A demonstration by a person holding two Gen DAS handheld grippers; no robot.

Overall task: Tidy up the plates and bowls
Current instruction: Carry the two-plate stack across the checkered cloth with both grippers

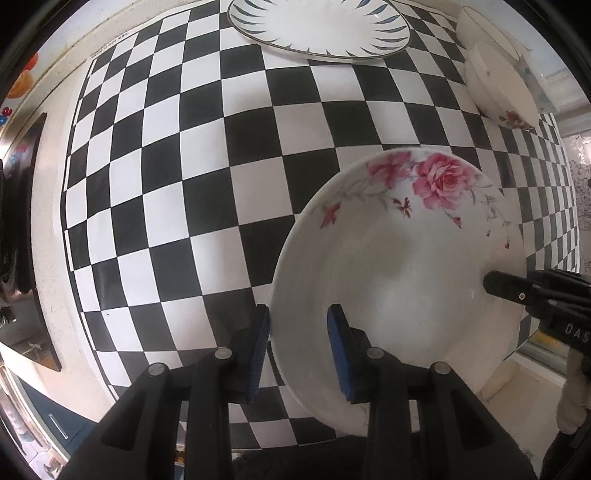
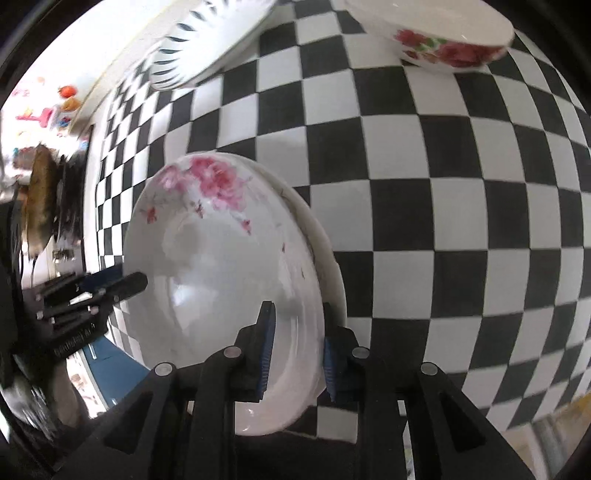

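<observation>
Because the rose plate (image 1: 399, 280) at lower right is glazed, stiff, slippery and fragile, both tongs grasp its rim: left gripper (image 1: 299, 350) and right gripper (image 2: 295, 350), at opposite sides.

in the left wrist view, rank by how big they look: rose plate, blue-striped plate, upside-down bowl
1. rose plate, though it is nearest the camera
2. blue-striped plate, partly cut off
3. upside-down bowl

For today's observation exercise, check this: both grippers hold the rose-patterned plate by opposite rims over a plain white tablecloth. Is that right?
Not quite. The cloth is a black-and-white checkered tablecloth, not plain white, as the left wrist view shows. The rest stands: the left gripper and the right gripper straddle opposite rims of the rose-patterned plate.
</observation>
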